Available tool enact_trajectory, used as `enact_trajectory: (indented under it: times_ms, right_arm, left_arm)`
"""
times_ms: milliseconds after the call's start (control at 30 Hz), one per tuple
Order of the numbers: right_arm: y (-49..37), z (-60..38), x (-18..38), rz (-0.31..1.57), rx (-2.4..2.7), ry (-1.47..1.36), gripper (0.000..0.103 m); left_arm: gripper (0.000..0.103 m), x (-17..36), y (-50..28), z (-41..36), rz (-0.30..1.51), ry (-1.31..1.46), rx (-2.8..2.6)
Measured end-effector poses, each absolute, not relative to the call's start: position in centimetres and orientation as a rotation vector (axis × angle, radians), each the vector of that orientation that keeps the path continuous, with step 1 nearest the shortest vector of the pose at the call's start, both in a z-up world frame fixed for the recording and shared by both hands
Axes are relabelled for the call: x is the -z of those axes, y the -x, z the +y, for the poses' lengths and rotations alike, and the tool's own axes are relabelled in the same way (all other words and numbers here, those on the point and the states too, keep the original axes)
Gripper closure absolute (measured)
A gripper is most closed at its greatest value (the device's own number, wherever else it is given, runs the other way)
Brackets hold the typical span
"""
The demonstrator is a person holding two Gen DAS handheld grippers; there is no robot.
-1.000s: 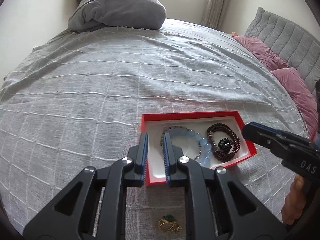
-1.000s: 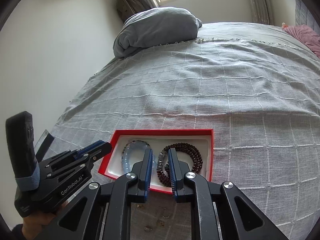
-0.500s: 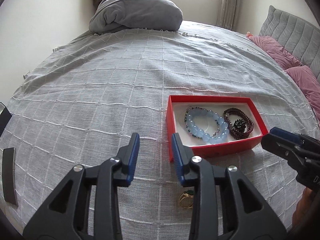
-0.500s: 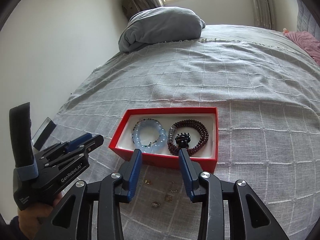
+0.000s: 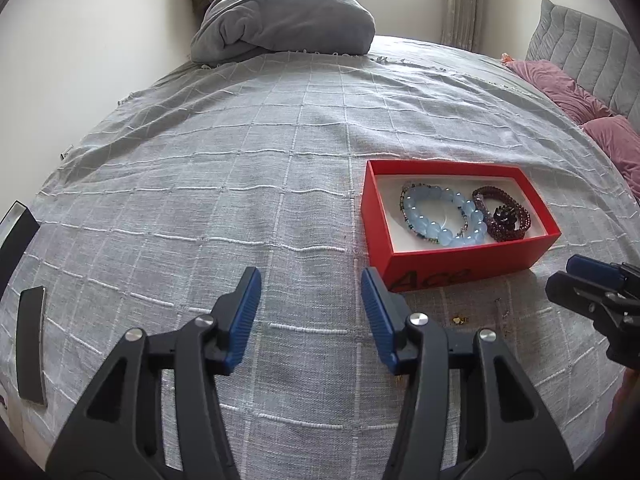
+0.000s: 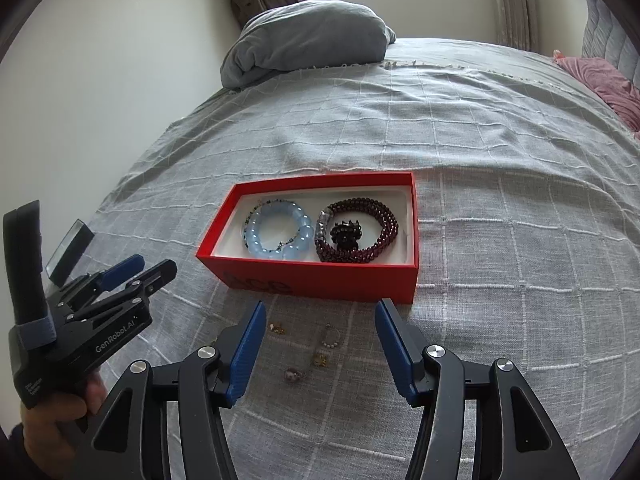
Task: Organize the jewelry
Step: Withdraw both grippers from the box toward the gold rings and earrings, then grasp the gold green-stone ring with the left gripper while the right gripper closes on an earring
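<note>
A red box point(image 5: 472, 268) point(image 6: 320, 280) sits on the grey bedspread. It holds a light blue bead bracelet point(image 5: 440, 220) point(image 6: 278, 232), a dark red bead bracelet point(image 5: 506, 216) point(image 6: 360, 236) and a small black clip point(image 6: 346, 234). Small loose pieces lie on the spread in front of the box: a gold earring point(image 6: 277, 328), a thin chain piece point(image 6: 330, 338), a gold bit point(image 6: 319, 359) and a pinkish ring point(image 6: 292, 375). My right gripper point(image 6: 320, 344) is open over them. My left gripper point(image 5: 310, 312) is open and empty, left of the box.
A folded grey duvet point(image 5: 284, 24) lies at the far end of the bed. Pink pillows point(image 5: 580, 100) rest against the grey headboard at right. A black lid point(image 5: 14, 236) and a dark strip point(image 5: 30, 344) lie at the left edge.
Both grippers have drawn back from over the box and opened wide. The black clip, not seen a second ago, now lies on the dark red bracelet.
</note>
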State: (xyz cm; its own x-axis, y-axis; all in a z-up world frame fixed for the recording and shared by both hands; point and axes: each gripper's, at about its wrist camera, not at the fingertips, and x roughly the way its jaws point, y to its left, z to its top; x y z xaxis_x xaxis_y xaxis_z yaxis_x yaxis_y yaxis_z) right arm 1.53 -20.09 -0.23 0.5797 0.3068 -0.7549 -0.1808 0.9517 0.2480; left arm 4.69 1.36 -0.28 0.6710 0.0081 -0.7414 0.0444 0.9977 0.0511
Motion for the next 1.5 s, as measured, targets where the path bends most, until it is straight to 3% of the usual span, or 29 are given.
enact_trajectory:
  times_ms: [367, 1133, 1200, 1300, 1400, 1500]
  right_arm:
    - [-1.8, -21.5, 2.0, 0.963, -0.255, -0.184, 0.042]
    - [-1.8, -22.1, 3.9, 0.986, -0.269, -0.160, 0.045]
    - [-1.8, -22.4, 3.8, 0.987, -0.278, -0.180, 0.052]
    - [-2.2, -22.9, 3.9, 0.988, -0.275, -0.210, 0.066]
    - [-2.6, -22.8, 4.4, 1.006, -0.290, -0.227, 0.074]
    - [-2.7, -22.3, 4.6, 1.013, -0.312, -0.228, 0.077]
  left_arm:
    - [0.046, 2.7, -4.7, 3.5, 0.918, 0.000, 0.080]
    - [0.047, 4.7, -3.1, -1.2, 1.028, -0.069, 0.383]
    - [0.053, 4.6, -3.1, -1.3, 1.028, -0.066, 0.393]
    - [0.073, 4.9, -3.3, -1.7, 1.047, -0.058, 0.408]
    - [0.075, 5.0, -3.5, -1.8, 1.048, -0.057, 0.410]
    - [0.092, 5.1, -3.5, -1.8, 1.055, -0.053, 0.408]
